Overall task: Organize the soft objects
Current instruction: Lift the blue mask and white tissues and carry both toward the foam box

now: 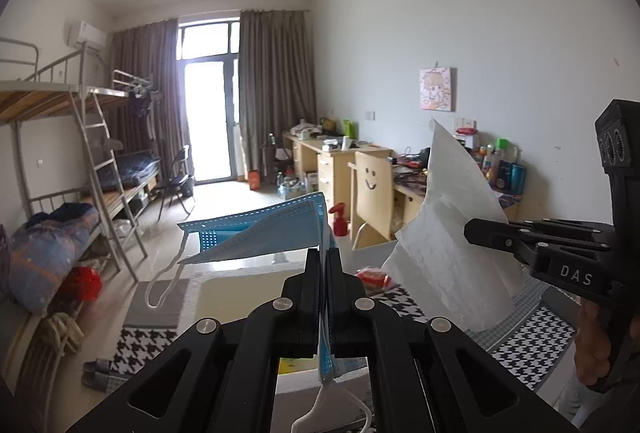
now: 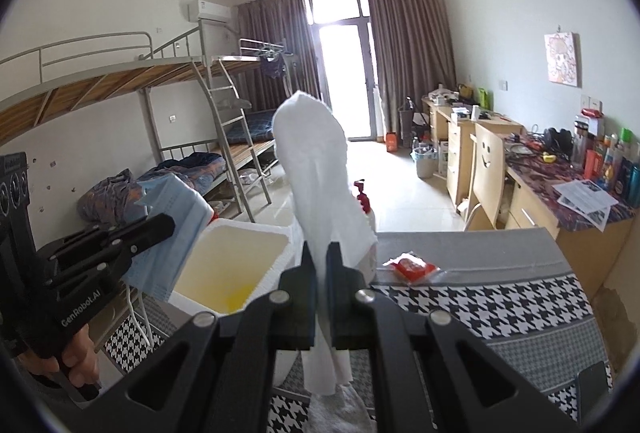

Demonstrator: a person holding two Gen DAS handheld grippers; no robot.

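Left gripper clamped on a blue face mask, raised over the white foam box, ear loops dangling. Right gripper pinched tight on a white paper towel, upright above the houndstooth-covered surface. Red packet flat on that surface, just beside the box.

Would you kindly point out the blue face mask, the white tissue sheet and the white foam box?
Blue pleated face mask (image 1: 256,229), left wrist view, pleated panel.
White tissue sheet (image 2: 316,161), right wrist view, upper half.
White foam box (image 2: 244,227), right wrist view, far rim.
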